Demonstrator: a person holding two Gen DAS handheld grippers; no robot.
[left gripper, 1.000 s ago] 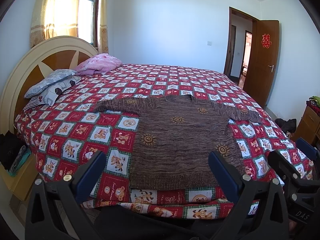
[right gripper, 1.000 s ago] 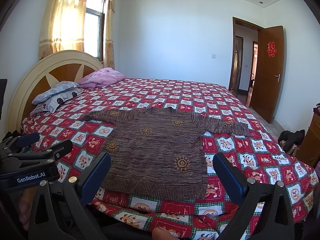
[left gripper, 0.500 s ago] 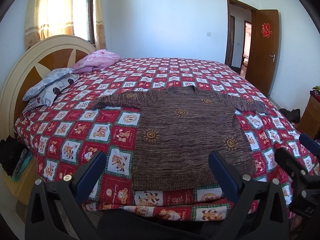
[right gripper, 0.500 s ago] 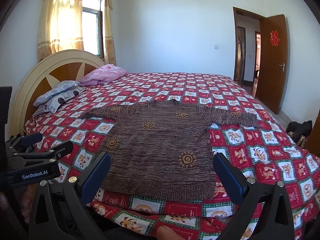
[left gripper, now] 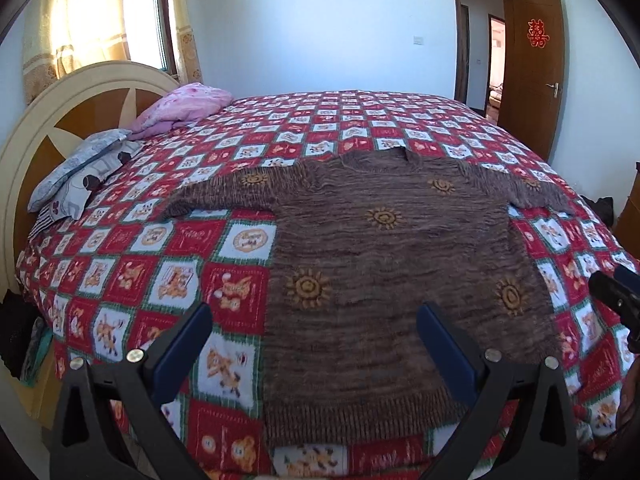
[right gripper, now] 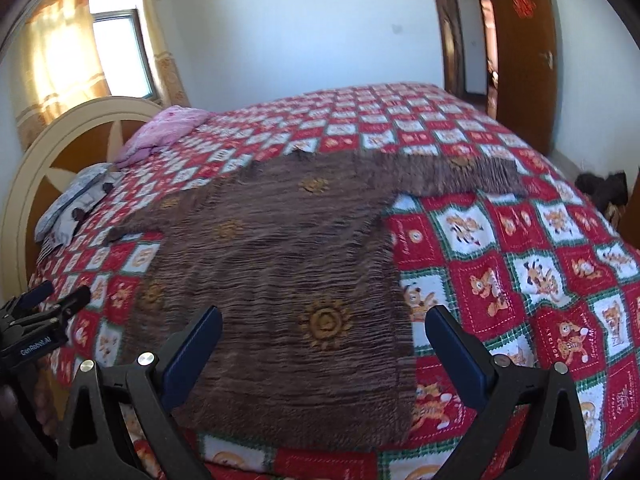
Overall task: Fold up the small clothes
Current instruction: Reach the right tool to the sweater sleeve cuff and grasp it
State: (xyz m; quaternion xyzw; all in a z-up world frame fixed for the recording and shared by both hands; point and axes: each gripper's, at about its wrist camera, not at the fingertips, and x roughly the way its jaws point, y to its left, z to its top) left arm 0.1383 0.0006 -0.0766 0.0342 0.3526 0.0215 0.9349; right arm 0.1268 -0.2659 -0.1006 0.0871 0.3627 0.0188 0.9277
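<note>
A brown knit sweater (left gripper: 384, 264) with orange sun motifs lies flat on the bed, sleeves spread left and right, hem at the near edge. It also shows in the right wrist view (right gripper: 280, 280). My left gripper (left gripper: 314, 328) is open and empty, hovering above the sweater's lower left part. My right gripper (right gripper: 324, 332) is open and empty above the sweater's lower right part, near its right side edge. The right gripper's tip (left gripper: 616, 300) shows at the right edge of the left wrist view, and the left gripper's body (right gripper: 36, 328) at the left of the right wrist view.
The bed has a red checked quilt (left gripper: 160, 264) with cartoon patches. Pillows (left gripper: 84, 176) and a pink bundle (left gripper: 184, 104) lie by the round headboard (left gripper: 48, 120) at left. A wooden door (left gripper: 532, 64) stands open at back right. A nightstand (left gripper: 630, 220) is at far right.
Both grippers have moved forward and lower over the bed, so the sweater looks larger and closer. Both stay open and empty. The sweater has not moved.
</note>
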